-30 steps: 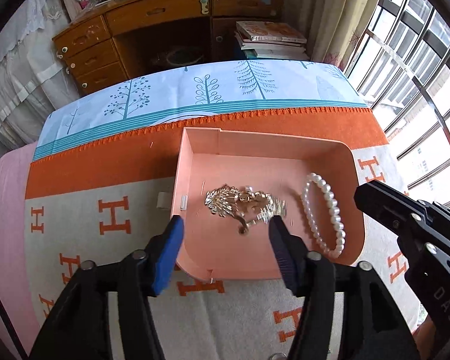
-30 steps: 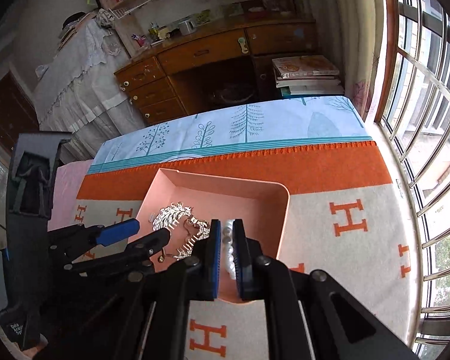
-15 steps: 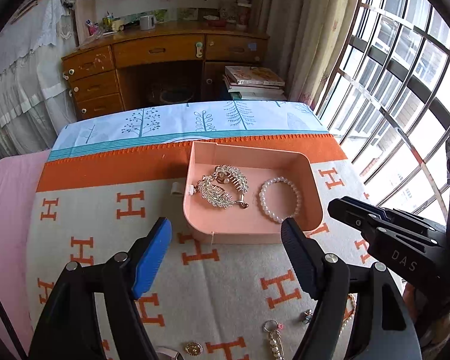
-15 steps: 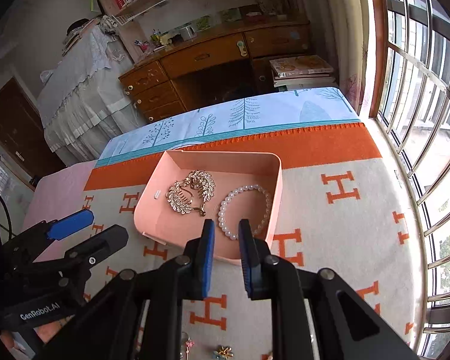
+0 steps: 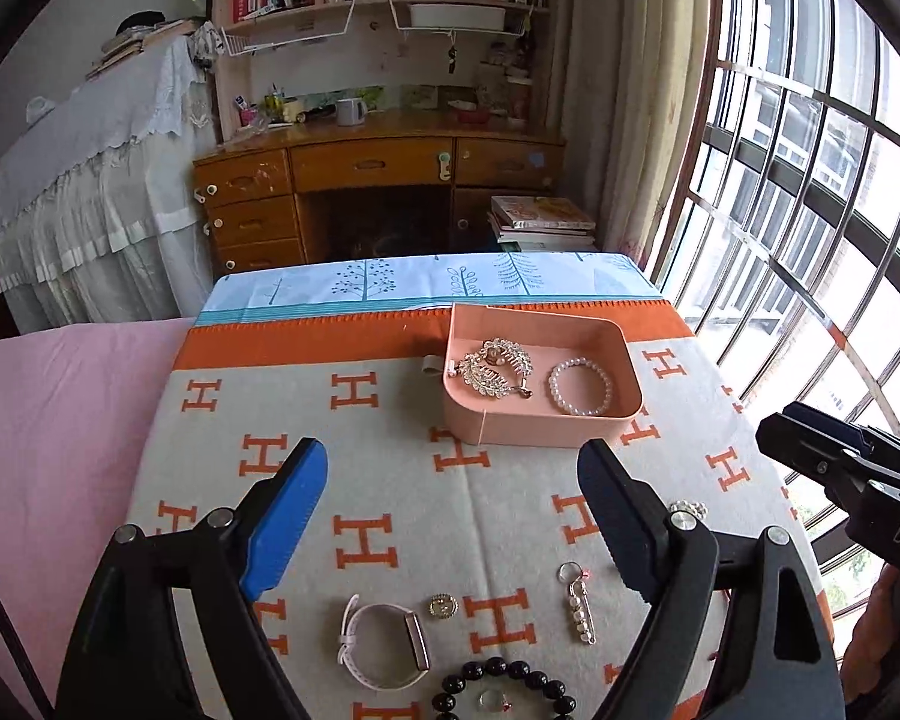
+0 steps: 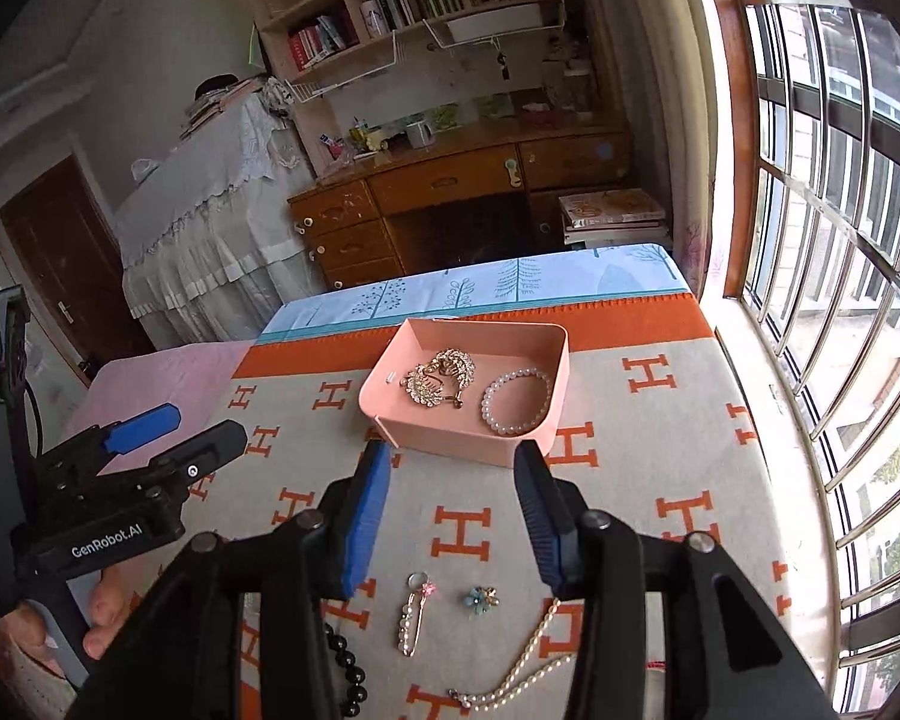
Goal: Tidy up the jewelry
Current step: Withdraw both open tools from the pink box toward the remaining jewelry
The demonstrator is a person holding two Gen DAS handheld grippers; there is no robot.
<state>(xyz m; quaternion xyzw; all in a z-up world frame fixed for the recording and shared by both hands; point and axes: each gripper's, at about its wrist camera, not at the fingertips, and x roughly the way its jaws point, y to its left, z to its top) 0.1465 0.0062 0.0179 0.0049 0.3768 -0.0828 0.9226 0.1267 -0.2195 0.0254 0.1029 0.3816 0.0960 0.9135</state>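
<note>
1. Low in both frames: left gripper (image 5: 450, 516) spread wide with nothing between the blue pads; right gripper (image 6: 450, 510) about half open, jaws just been parting, likewise empty.
2. Bottom edge, left view: white watch (image 5: 384, 642), soft strap in a loop, stiff rectangular case; best taken across the strap. Beside it a black bead bracelet (image 5: 504, 687), glossy round beads, likely slippery and prone to roll; pinch across one strand.
3. Slightly higher: small gold button-like piece (image 5: 443, 606) and pearl pin (image 5: 579, 603), thin, light, flat on the woven H-patterned blanket (image 5: 360, 420), so fiddly to lift.
4. Lower right view: pearl necklace (image 6: 528, 660), limp, bound to dangle; blue flower piece (image 6: 480, 597), tiny, probably delicate.
5. Mid frame, farther off: pink tray (image 5: 540, 429), smooth rigid walls, holding a rhinestone leaf clip (image 5: 492, 369), spiky, stiff, and a pearl bracelet (image 5: 580, 387), apart.
</note>
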